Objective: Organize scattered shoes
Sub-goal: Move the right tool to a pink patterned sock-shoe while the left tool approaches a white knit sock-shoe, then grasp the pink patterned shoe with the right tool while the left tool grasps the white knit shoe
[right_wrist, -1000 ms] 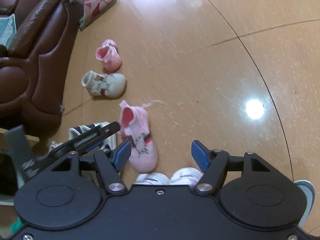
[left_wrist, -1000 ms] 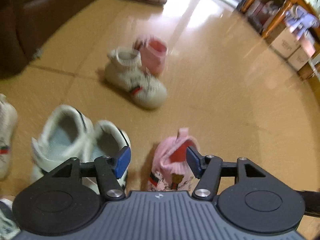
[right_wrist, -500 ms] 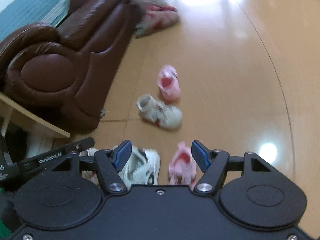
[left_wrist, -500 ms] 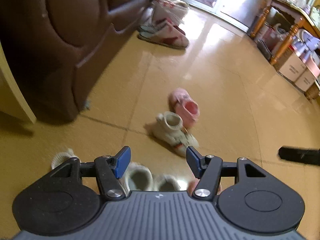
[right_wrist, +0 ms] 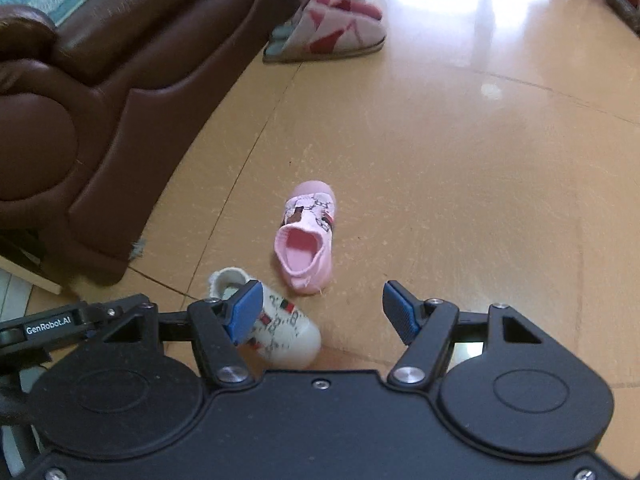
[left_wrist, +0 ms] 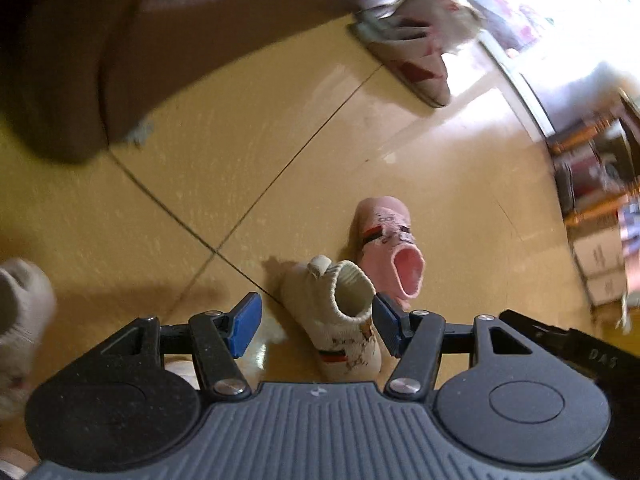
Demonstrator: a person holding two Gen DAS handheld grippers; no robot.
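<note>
While over cream shoe (left_wrist: 340,320): left claw (left_wrist: 316,320) spread, empty.
Grip: straddle ankle collar, then clench.
Right claw (right_wrist: 320,312): spread, empty.

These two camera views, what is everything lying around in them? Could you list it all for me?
Baby shoe: one, pink, on the floor ahead of both tools.
Baby shoe: one, cream with a red and green stripe, beside the pink one, between the left tool's fingers.
Slippers: a pair, white and red, by the sofa's far end.
Sofa: one, brown leather, on the left.
Floor: tan, glossy tiles.
Cardboard boxes: some, blurred, at the right edge.
Left tool: black with blue pads, open.
Right tool: the same, open.
</note>
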